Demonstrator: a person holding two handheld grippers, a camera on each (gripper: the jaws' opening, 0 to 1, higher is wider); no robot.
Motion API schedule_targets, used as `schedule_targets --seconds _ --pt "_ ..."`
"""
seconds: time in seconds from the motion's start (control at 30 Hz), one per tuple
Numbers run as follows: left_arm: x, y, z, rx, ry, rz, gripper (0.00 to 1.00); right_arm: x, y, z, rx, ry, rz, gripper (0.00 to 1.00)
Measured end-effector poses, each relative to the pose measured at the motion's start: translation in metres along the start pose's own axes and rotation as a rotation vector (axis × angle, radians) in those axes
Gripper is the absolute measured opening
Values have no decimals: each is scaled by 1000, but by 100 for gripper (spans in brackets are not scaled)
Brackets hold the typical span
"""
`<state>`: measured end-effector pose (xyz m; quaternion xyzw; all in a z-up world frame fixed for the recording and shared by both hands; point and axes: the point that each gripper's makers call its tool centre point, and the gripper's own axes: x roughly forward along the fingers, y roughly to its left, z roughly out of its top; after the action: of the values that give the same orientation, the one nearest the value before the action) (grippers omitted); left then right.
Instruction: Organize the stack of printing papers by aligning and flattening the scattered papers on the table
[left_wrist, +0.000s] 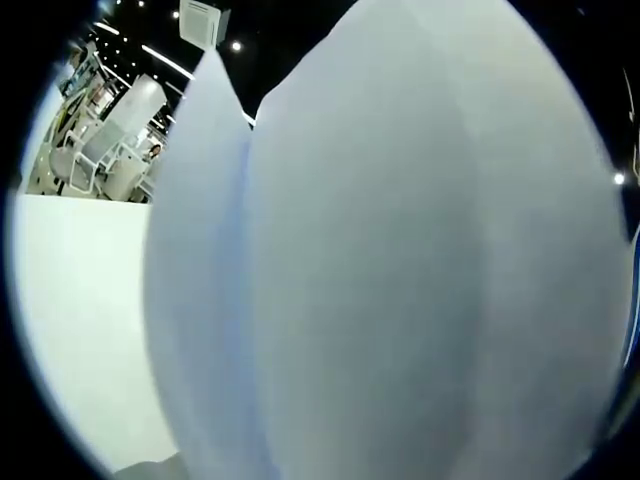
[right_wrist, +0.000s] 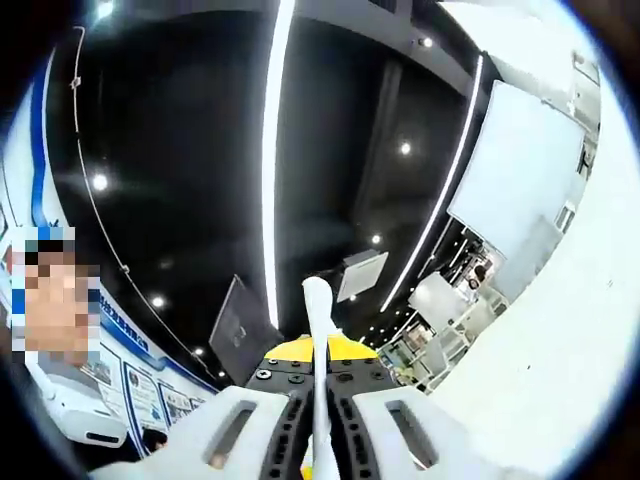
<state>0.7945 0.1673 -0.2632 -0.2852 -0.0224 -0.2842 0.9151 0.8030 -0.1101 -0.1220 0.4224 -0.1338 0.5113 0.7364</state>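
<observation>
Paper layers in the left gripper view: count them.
2 papers: one broad sheet at centre-right, a narrower one at its left edge. More may hide behind.

Bare white table surface

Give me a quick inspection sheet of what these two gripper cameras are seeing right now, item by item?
Surface: a plain white surface shows at the left of the left gripper view.
Job's things: white paper sheets stand curved right before the left camera; a thin white paper edge runs up between the right gripper's fingers.
Clutter: nothing seen.
Grippers: right gripper is shut on the paper edge; the left one's fingers are hidden by paper.
Cables: nothing seen.
Surroundings: a dark ceiling with a long light strip and spotlights, white chairs far off, and a person at the left edge of the right gripper view.
</observation>
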Motion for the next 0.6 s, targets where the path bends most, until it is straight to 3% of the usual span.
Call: schedule_targets --seconds 0.6 --pt "0 0 1 -2 1 -1 8 1 10 5 7 -20 44 0"
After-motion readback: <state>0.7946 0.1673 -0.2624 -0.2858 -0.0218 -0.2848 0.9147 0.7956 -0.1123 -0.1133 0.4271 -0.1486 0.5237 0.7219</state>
